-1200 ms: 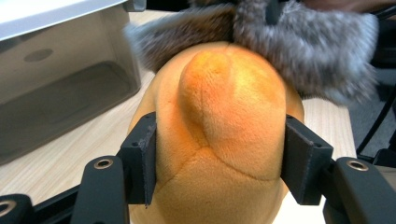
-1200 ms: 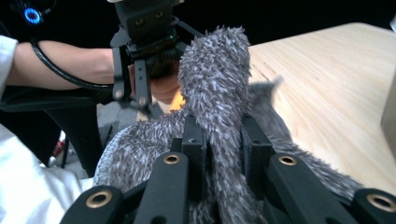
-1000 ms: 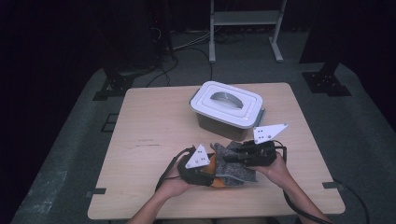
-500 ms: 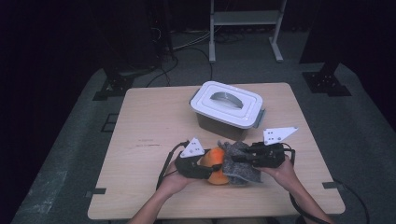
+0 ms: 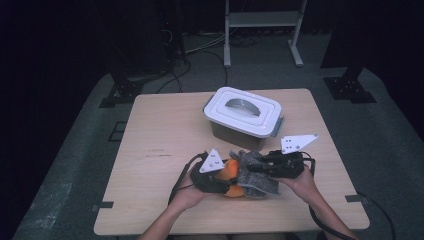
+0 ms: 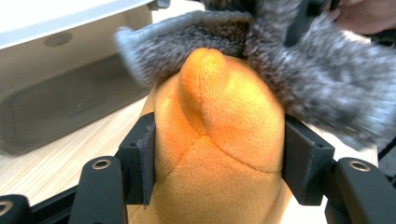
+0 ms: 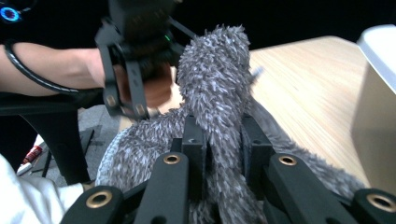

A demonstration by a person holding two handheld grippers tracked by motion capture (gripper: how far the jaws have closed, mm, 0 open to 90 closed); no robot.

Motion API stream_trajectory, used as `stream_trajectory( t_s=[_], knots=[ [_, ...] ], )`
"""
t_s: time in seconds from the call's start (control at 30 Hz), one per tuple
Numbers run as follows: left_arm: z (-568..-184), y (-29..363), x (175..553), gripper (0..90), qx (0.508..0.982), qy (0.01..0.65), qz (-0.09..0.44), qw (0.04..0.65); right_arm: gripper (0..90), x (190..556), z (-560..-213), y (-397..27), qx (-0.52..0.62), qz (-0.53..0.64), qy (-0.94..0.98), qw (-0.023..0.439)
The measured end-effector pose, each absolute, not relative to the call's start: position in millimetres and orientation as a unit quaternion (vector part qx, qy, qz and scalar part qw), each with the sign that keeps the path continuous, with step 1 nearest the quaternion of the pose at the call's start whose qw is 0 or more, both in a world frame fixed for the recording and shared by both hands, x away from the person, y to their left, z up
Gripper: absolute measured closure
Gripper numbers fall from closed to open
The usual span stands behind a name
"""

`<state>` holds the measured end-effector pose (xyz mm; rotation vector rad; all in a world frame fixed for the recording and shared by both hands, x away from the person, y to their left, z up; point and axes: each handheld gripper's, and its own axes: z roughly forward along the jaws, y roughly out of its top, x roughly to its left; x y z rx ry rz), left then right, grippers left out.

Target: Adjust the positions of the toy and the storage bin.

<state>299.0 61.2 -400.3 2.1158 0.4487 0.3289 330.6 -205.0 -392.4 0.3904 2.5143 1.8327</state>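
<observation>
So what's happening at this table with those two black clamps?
A person holds a clamp in each hand. The left gripper squeezes an orange plush toy, while the right gripper pinches a fuzzy grey cloth that drapes over the toy. A white lidded box sits closed behind them on the wooden table.

A pale wooden worktop [image 5: 165, 135] stood on grey carpet [image 5: 75, 170]; beyond the worktop, a white metal stand [image 5: 262, 20] and cables [image 5: 200, 50] lay in darkness.

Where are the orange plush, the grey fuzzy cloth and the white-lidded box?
orange plush [image 6: 219, 121], left gripper view, its front bulge
grey fuzzy cloth [image 7: 215, 79], right gripper view, raised fold
white-lidded box [image 5: 243, 111], high view, lid top
</observation>
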Motion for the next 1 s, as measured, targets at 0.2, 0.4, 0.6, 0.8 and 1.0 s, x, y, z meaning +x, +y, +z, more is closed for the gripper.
stream_trajectory(
  t_s=[0.2, 0.4, 0.6, 0.8, 1.0],
  knots=[
    [-402, 49, 298, 29.5, 0.866, 0.161, 0.143, 0.451, 75.2, 326, -376, -184, 0.093, 0.578, 0.811, 0.019],
    [-418, 63, 306, 13.7, 0.848, 0.151, 0.122, 0.493, 75.5, 330, -395, -205, 0.118, 0.573, 0.811, 0.006],
    [-428, 66, 315, 5.0, 0.845, 0.156, 0.099, 0.502, 75.5, 330, -403, -218, 0.132, 0.574, 0.808, 0.003],
    [-424, 63, 314, 32.9, 0.853, 0.151, 0.116, 0.486, 75.6, 333, -400, -219, 0.139, 0.57, 0.81, 0.011],
    [-402, 55, 305, 38.4, 0.868, 0.149, 0.161, 0.445, 75.6, 332, -374, -200, 0.109, 0.596, 0.795, 0.021]
  ],
)
